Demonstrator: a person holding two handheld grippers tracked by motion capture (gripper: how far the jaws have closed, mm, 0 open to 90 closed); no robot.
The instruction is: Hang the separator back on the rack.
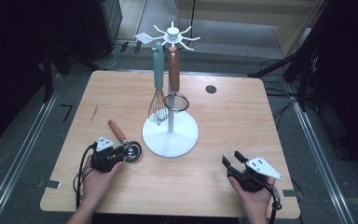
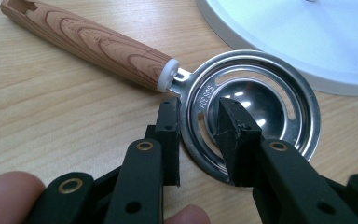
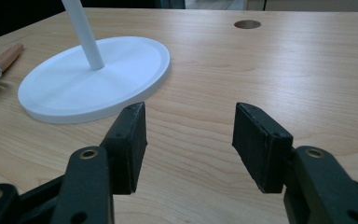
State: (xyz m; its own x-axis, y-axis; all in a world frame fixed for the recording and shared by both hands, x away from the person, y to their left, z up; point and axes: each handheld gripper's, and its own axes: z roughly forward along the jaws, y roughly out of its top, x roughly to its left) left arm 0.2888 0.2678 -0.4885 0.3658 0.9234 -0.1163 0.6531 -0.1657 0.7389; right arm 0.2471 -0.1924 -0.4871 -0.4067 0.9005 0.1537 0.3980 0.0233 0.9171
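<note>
Left gripper (image 2: 200, 140) closing on the rim of the egg separator (image 2: 242, 112), which lies on the table (image 1: 223, 116) just beside the stand's white base (image 1: 170, 135).

I judge it light and stiff, but the polished steel bowl looks slippery, and my jaws straddle its slotted rim near the neck, pads at the metal. The wooden handle (image 2: 88, 44) would give a surer hold, though the rim frees its slotted end for hanging. A whisk (image 1: 158, 88) and strainer (image 1: 175, 84) hang there already. My right gripper (image 3: 190, 140) rests open and empty.
</note>
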